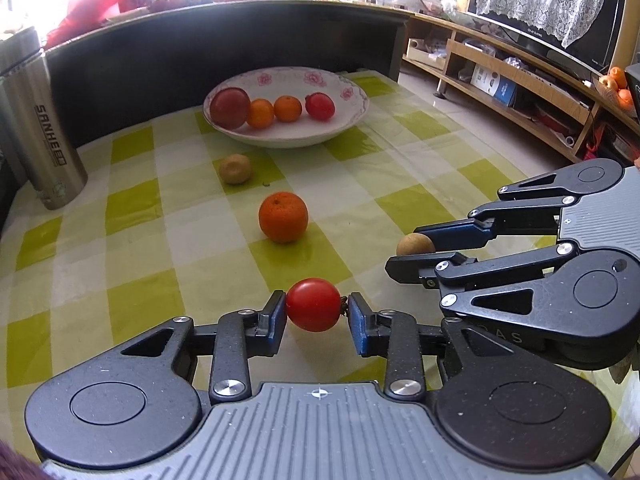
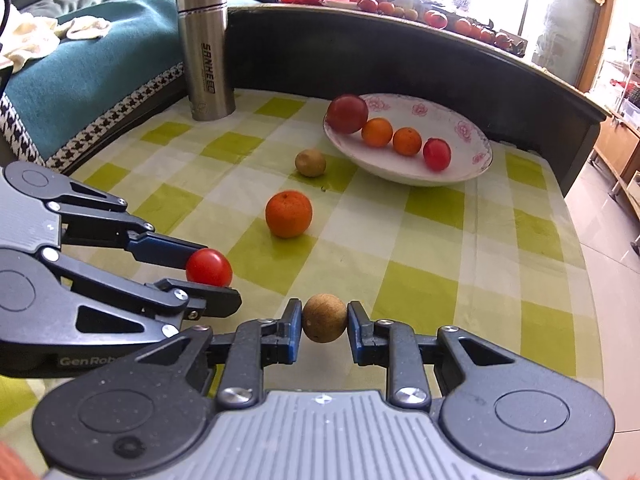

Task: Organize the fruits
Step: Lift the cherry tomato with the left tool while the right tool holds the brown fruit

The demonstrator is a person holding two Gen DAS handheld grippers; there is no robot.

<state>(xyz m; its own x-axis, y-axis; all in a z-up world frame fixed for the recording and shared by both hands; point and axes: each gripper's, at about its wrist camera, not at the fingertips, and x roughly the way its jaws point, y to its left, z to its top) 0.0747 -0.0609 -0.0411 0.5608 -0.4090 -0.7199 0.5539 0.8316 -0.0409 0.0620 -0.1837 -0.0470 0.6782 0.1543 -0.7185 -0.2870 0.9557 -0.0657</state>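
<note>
White floral bowl (image 2: 460,176) with four fruits (image 2: 407,141).

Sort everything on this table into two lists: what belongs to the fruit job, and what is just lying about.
Belongs to the job:
- cherry tomato held in the left gripper
- brown longan held in the right gripper
- orange on the cloth
- greenish-brown fruit on the cloth
- floral bowl holding four fruits

Just lying about:
- steel flask
- checked tablecloth

Steel flask (image 2: 207,52) marked SANHEE, upright at the far corner of a green-checked tablecloth (image 2: 440,264); teal blanket (image 2: 88,60) beyond; television (image 1: 560,20) under lace cover.
</note>
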